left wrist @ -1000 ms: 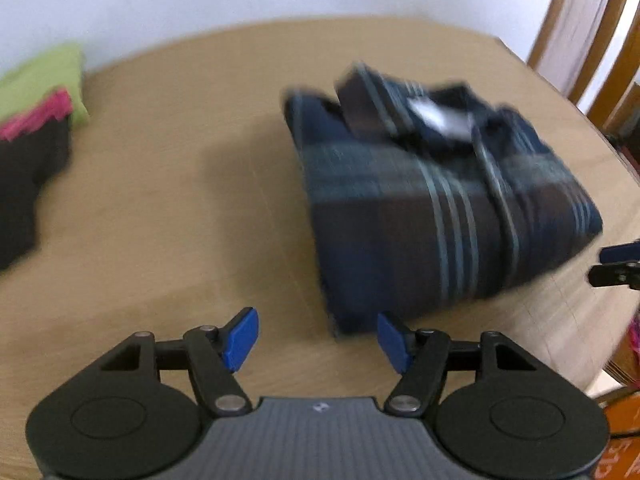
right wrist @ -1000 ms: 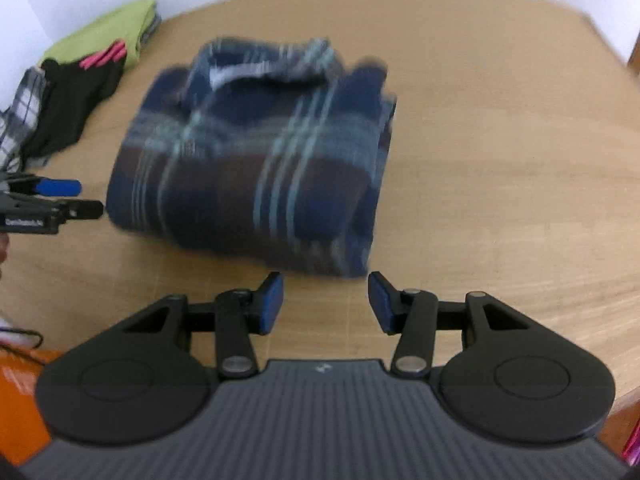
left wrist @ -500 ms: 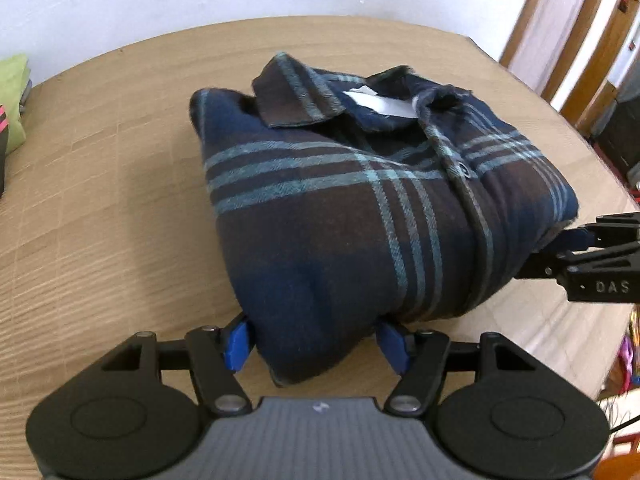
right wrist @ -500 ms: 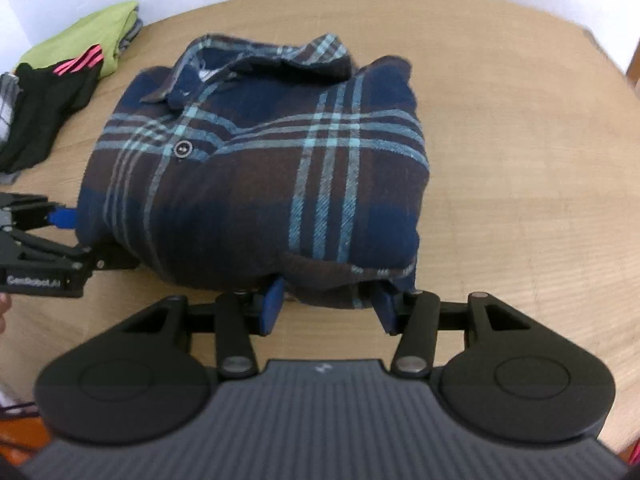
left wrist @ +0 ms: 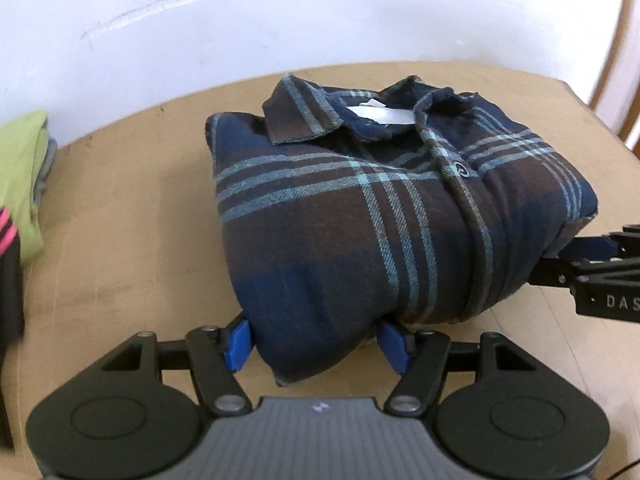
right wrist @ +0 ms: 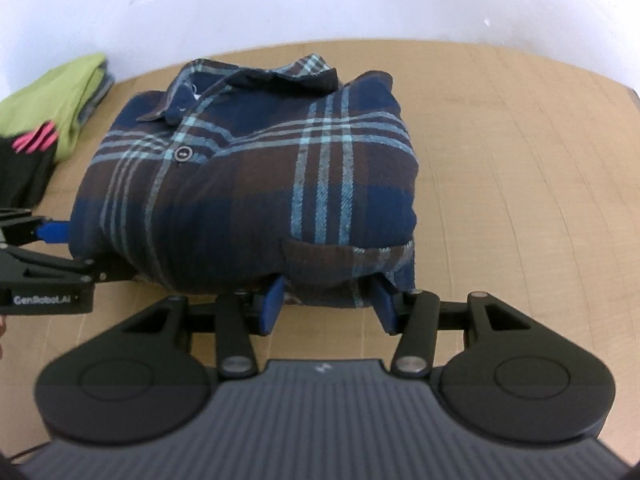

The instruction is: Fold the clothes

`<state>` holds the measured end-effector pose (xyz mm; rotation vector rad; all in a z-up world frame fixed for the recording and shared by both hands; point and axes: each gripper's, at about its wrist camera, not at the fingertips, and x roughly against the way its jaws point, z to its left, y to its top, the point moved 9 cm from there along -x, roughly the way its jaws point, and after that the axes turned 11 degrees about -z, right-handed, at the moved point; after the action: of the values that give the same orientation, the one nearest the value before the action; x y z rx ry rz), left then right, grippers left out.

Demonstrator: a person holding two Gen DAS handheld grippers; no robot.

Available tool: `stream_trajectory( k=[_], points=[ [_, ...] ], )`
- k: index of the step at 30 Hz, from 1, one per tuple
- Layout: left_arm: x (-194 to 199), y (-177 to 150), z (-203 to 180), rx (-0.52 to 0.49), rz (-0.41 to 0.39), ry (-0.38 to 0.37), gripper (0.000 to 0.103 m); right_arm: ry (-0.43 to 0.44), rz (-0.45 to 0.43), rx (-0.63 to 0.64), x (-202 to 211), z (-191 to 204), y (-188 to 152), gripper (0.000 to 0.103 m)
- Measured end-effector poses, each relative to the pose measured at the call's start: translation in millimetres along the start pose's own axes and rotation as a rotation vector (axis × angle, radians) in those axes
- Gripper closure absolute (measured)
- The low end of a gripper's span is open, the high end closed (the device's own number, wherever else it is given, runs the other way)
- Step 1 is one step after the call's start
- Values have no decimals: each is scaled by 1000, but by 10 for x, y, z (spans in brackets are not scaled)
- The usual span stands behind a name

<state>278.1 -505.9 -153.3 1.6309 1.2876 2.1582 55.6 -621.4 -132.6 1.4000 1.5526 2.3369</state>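
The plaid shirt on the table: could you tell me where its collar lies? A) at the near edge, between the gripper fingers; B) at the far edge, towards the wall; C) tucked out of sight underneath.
B: the collar sits at the far edge of the shirt, nearest the wall.

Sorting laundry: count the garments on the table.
3 seen: plaid shirt folded mid-table; green garment at the far left; black garment with pink stripes lying against it. More may be hidden.

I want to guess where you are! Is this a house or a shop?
Probably a house. A folded plaid shirt lies on a wooden table against a white wall, beside a small pile of other clothes, like laundry at home.
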Motion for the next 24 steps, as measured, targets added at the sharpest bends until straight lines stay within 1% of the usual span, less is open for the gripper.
stream_trajectory(
  k=[3, 8, 14, 18, 21, 24],
  points=[
    [-300, 324, 129, -5, -14, 39, 35, -1, -28, -2, -374, -23, 297, 52],
    [-706, 711, 327, 17, -31, 73, 35, -13, -65, 0, -901, -47, 716, 52],
    [-1049, 1033, 488, 28, -42, 108, 35, -24, -93, 1, -1328, -71, 1013, 52],
    [-1081, 1074, 493, 35, -44, 120, 35, -23, -95, -2, -1422, -85, 1015, 52],
    [-1032, 1031, 475, 23, -44, 132, 36, -10, -90, -6, -1267, -98, 893, 53],
    [-887, 935, 420, 2, -55, 143, 36, 16, -83, -7, -1082, 4, 737, 53]
  ],
)
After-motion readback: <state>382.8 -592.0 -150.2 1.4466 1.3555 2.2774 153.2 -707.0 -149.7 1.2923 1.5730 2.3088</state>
